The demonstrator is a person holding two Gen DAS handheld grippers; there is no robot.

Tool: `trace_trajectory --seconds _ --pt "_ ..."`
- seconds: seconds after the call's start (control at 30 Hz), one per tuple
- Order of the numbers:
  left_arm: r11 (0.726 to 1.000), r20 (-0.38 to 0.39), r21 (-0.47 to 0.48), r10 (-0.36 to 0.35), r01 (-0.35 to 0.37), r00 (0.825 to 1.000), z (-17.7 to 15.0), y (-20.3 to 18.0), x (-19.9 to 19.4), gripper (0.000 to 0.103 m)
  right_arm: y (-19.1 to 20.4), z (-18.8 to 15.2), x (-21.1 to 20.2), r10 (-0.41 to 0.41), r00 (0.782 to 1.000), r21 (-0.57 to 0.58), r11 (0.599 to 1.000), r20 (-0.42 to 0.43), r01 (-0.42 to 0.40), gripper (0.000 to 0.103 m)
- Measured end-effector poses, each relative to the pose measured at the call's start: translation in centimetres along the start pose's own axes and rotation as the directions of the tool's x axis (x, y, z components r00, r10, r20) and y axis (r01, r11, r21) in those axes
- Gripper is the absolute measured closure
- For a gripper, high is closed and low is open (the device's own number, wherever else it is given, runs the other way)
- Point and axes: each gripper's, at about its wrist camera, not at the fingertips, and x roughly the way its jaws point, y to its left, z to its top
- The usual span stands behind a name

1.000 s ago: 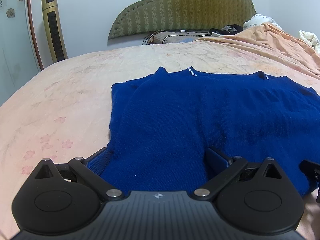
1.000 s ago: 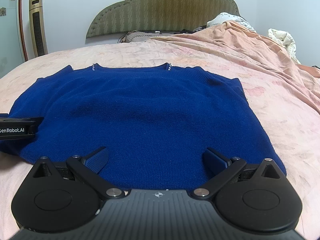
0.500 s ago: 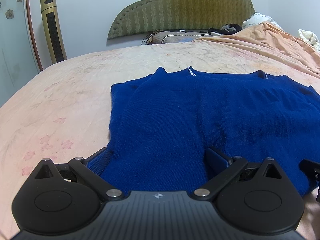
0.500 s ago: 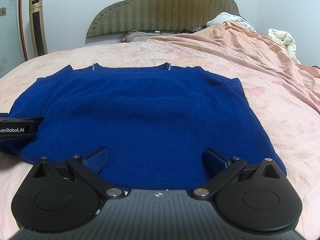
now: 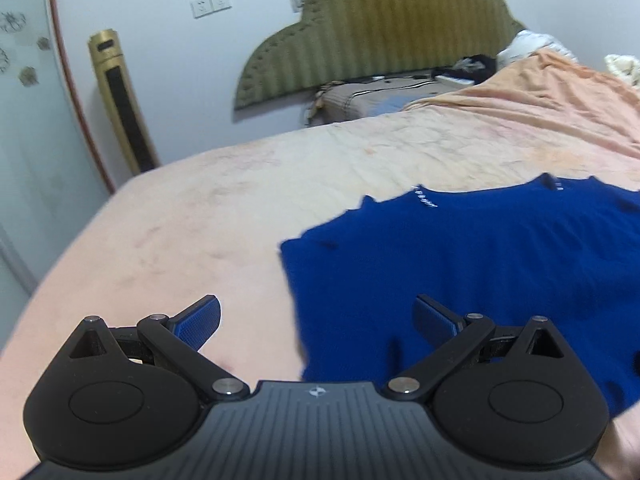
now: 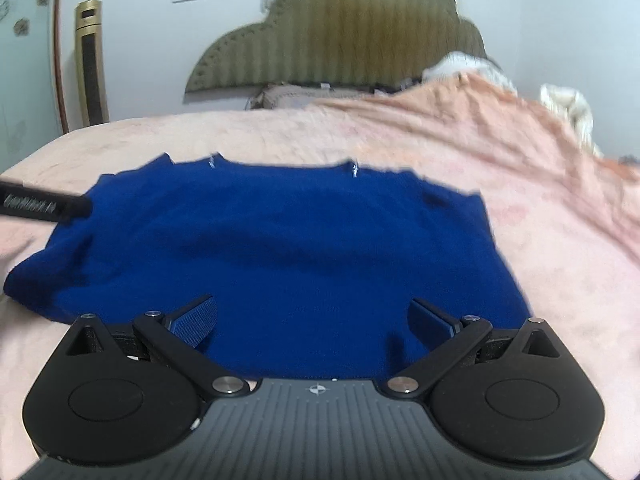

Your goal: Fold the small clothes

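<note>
We hold the left tool [image 5: 316,318] and right tool [image 6: 312,316], both spread apart and empty, over the blue sweater [image 6: 280,248] lying flat on the bed [image 6: 540,240].

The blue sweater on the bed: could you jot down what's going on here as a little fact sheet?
garment: blue sweater, lying spread flat, neckline toward the headboard
surface: pink bedsheet
left claw: open, empty, over the sweater's left edge
right claw: open, empty, over the near hem
folding: no fold visible yet
background: gold tower fan by the wall
image quality: both views blurred
</note>
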Motion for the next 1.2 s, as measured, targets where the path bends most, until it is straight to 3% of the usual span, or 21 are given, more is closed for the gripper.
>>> trace_trajectory --seconds 0.13,0.3,0.5,0.63,0.7,0.77,0.83,0.97,1.1,1.2 --pt "1.000 -0.020 0.012 -0.009 0.009 1.000 0.3 -0.6 0.0 0.000 1.1 1.0 -0.6 -0.056 0.998 -0.060 0.997 0.019 0.057 0.000" --pt "0.998 -0.017 0.056 0.010 -0.009 1.000 0.2 -1.5 0.0 0.000 0.1 1.3 -0.9 -0.012 1.000 0.005 1.000 -0.026 0.012 0.000" --pt "0.998 -0.033 0.063 0.013 -0.010 0.999 0.4 -1.3 0.5 0.000 1.8 1.3 -2.2 0.008 1.000 -0.079 0.997 0.009 -0.007 0.001" --pt "0.997 -0.048 0.055 -0.049 0.052 0.998 1.1 0.3 1.1 0.000 3.1 1.5 -2.8 -0.015 0.998 -0.147 0.989 0.054 0.023 0.001" --pt "0.993 -0.074 0.020 -0.115 0.117 0.991 1.6 2.1 2.1 0.000 2.8 1.6 -3.0 -0.084 0.991 -0.120 0.988 0.100 0.096 0.001" --pt "0.979 -0.128 -0.053 -0.200 0.195 0.971 2.2 4.5 4.0 0.000 1.4 1.8 -2.4 -0.171 0.981 -0.035 0.984 0.095 0.175 0.000" --pt "0.957 -0.170 -0.136 -0.279 0.257 0.945 2.8 6.9 6.0 0.000 0.9 1.8 -1.8 -0.186 0.981 -0.016 0.982 0.055 0.187 0.005" --pt "0.915 -0.190 -0.213 -0.384 0.344 0.904 3.6 9.4 9.0 0.000 6.3 0.4 -2.2 -0.098 0.991 -0.287 0.950 0.088 0.120 0.001" --pt "0.844 -0.232 -0.280 -0.521 0.457 0.821 4.0 9.4 12.5 0.000 11.6 -1.0 -2.3 0.056 0.998 -0.449 0.893 0.040 -0.032 0.002" --pt "0.816 -0.259 -0.333 -0.560 0.472 0.787 3.8 9.0 15.0 0.000 15.0 -1.9 -1.9 0.088 0.995 -0.546 0.836 0.040 -0.052 0.003"
